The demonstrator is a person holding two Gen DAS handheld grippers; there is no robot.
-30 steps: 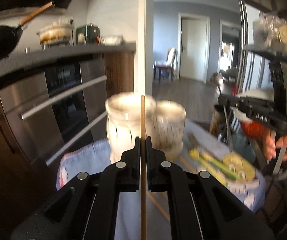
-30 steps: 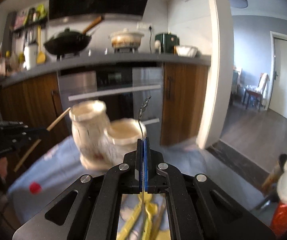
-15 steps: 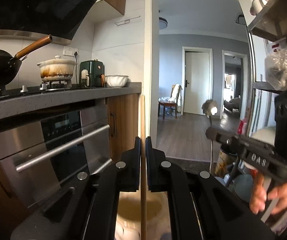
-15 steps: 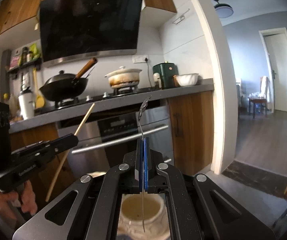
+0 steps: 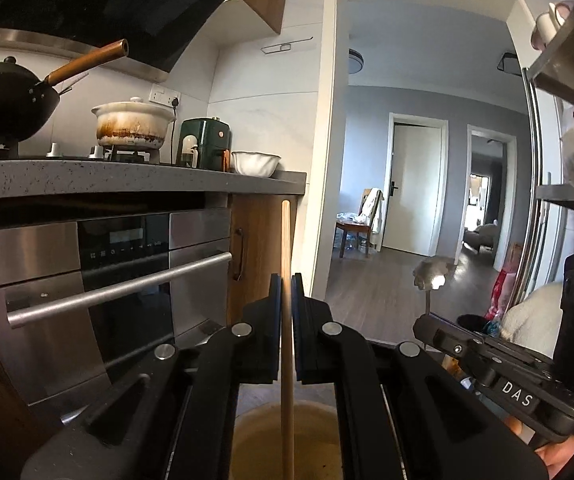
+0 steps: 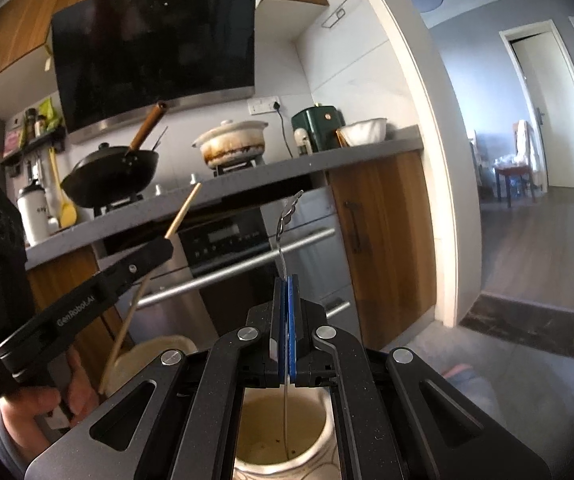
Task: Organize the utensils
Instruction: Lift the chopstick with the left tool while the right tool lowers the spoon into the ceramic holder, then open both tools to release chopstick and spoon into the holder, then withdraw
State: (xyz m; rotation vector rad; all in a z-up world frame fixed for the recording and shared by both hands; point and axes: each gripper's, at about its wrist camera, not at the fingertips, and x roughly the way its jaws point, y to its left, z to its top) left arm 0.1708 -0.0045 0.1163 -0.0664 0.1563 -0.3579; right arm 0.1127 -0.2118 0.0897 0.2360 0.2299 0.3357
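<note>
My left gripper (image 5: 286,280) is shut on a wooden chopstick (image 5: 286,236) that stands upright. Its lower end hangs in the mouth of a cream ceramic jar (image 5: 319,428) right below. In the right wrist view the left gripper (image 6: 167,246) holds the chopstick (image 6: 185,210) tilted, its lower end reaching into the taller jar (image 6: 159,346). My right gripper (image 6: 286,280) is shut on a thin metal utensil (image 6: 286,228), whose lower tip dips inside the second cream jar (image 6: 259,420). The left wrist view shows the right gripper (image 5: 421,322) with the utensil's shiny head (image 5: 431,274) above it.
Ahead is a steel oven (image 5: 127,276) with a bar handle under a grey counter (image 5: 87,170). On it stand a black wok (image 5: 3,100), a stained clay pot (image 5: 131,126), a green appliance and a white bowl. A metal shelf rack (image 5: 535,200) rises at right. A person's hand (image 6: 43,396) grips the left tool.
Both grippers have moved in over the two jars, which have slid from ahead to right beneath the jaws. The chopstick and the metal utensil now hang into the jar mouths.
</note>
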